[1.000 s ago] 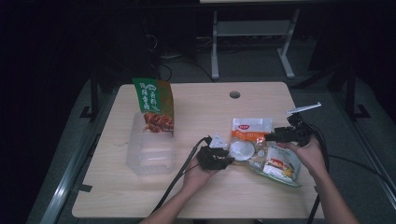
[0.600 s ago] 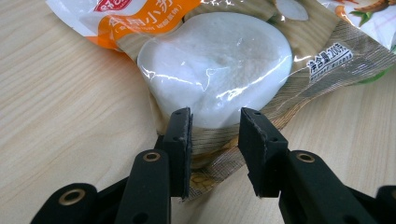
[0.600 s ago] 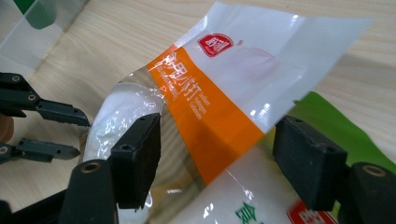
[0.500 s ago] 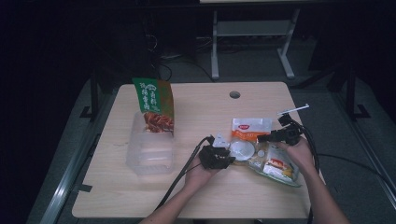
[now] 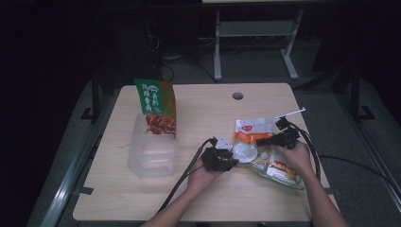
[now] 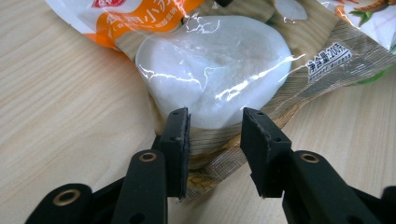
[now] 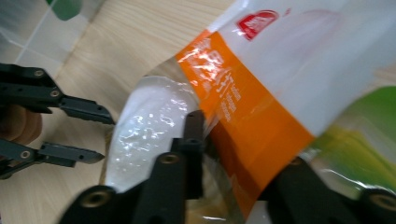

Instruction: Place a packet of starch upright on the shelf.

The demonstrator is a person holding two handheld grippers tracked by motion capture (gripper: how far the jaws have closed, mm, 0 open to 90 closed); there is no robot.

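Centrally on the right half of the wooden table (image 5: pixel 203 118) lies the clear snack bag (image 5: pixel 262 151), its white bun (image 6: pixel 215 70) showing through the film. Left gripper (image 6: pixel 215 140): jaws apart, straddling the bag's near edge, pads not pressing. Right gripper (image 7: pixel 238 154): jaws have just been closing on the bag's orange-and-white pack (image 7: pixel 261 93). Farther left stand a green pouch (image 5: pixel 155 106) and a clear plastic box (image 5: pixel 152 153).

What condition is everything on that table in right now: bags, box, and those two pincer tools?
Orange-and-white snack bag: lying flat, sealed, its edge between the right gripper's jaws.
Green pouch: upright, leaning in the box.
Clear plastic box: open, no lid.
Left gripper: jaws apart, at the bag's lower edge.
Right gripper: jaws just closing over the orange-and-white snack bag.
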